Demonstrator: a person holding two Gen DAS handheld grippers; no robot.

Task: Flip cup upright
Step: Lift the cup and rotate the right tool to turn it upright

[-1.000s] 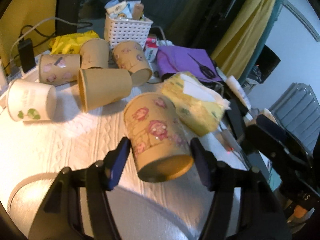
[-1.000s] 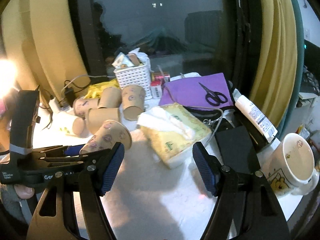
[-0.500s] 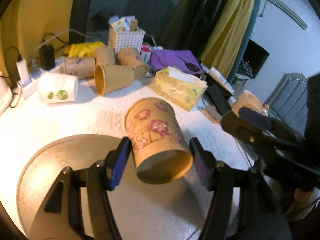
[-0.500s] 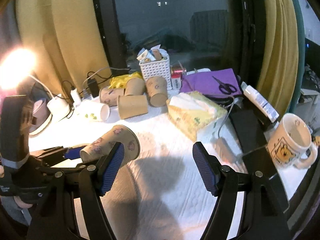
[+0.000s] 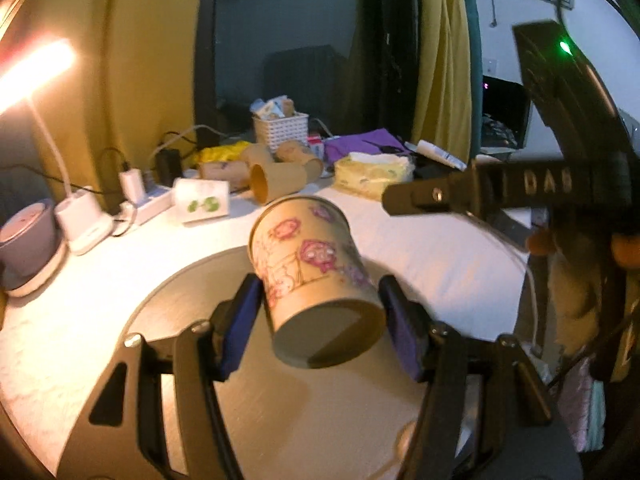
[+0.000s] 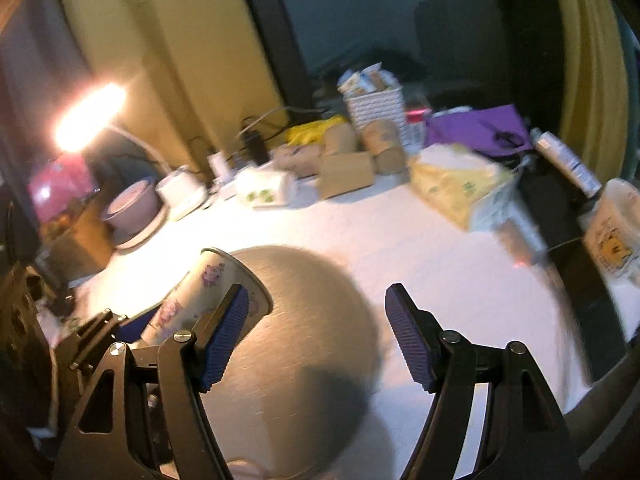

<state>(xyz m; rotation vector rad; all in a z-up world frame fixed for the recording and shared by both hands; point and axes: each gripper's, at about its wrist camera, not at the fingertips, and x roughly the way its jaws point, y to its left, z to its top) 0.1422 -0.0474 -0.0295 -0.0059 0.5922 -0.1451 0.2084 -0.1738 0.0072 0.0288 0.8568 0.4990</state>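
My left gripper (image 5: 322, 322) is shut on a tan paper cup with pink cartoon prints (image 5: 308, 264). The cup is held in the air over a round grey tray (image 5: 184, 320), tilted, its base toward the camera and its rim pointing away. In the right wrist view the same cup (image 6: 200, 300) shows at the lower left, tilted with its rim up and to the right, above the tray (image 6: 312, 340). My right gripper (image 6: 316, 336) is open and empty to the right of the cup. It also shows in the left wrist view (image 5: 480, 196).
Several paper cups (image 5: 276, 176) lie on their sides at the back, beside a white cup (image 5: 202, 202), a white basket (image 5: 280, 132) and a yellow tissue pack (image 5: 374, 176). A mug (image 6: 612, 236) stands far right. Chargers (image 5: 132, 192) and a lamp (image 5: 36, 72) are left.
My left gripper has carried the cup back from the pile to over the grey tray and raised it. My right gripper has pulled back with it, still open.
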